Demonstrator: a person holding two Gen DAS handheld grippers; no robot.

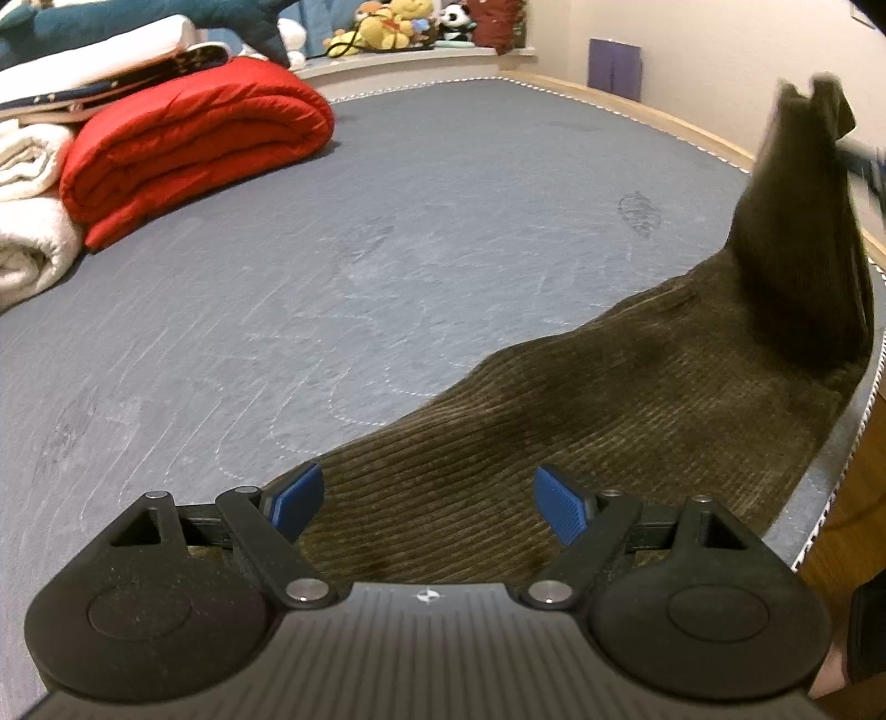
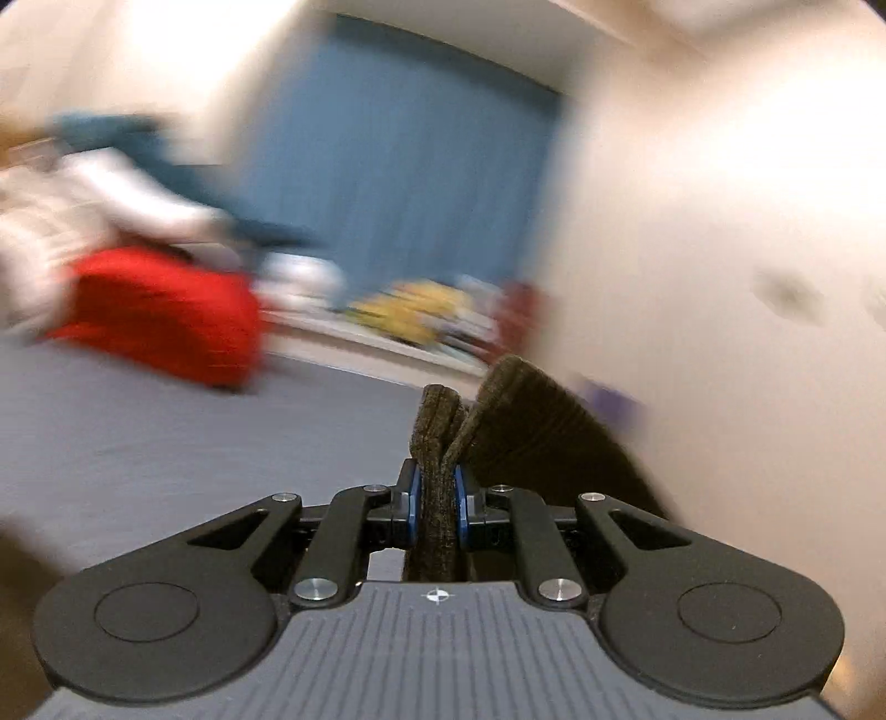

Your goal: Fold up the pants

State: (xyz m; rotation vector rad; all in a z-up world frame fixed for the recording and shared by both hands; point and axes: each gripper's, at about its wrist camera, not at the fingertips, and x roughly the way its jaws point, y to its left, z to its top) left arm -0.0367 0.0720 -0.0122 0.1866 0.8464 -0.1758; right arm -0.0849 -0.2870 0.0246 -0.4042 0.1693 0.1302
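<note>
Grey quilted mattress (image 1: pixel 343 266) fills the bedroom view, edged by a pale wooden bed frame (image 1: pixel 653 108) against cream walls. Across its near right part lie the pants (image 1: pixel 554 443), olive-brown ribbed corduroy, spread flat from under the left claw (image 1: pixel 429 501) toward the bed's right edge. At that far end the fabric rises steeply off the mattress into a dark, blurred peak.

That raised end is pinched in the right claw (image 2: pixel 437 495): its blue pads (image 2: pixel 414 495) are closed tight on a bunched fold of the cloth, which sticks up past the fingertips and trails off to the right. Everything behind it in the right wrist view is smeared with motion blur.

Above the flat part of the pants, the left claw's jaws are spread wide, with nothing gripped between its blue pads (image 1: pixel 299 501).

At the far left of the mattress sits a rolled red quilt (image 1: pixel 194 144) beside folded white blankets (image 1: pixel 27 221), with stuffed toys (image 1: pixel 393 25) on the ledge beyond.
</note>
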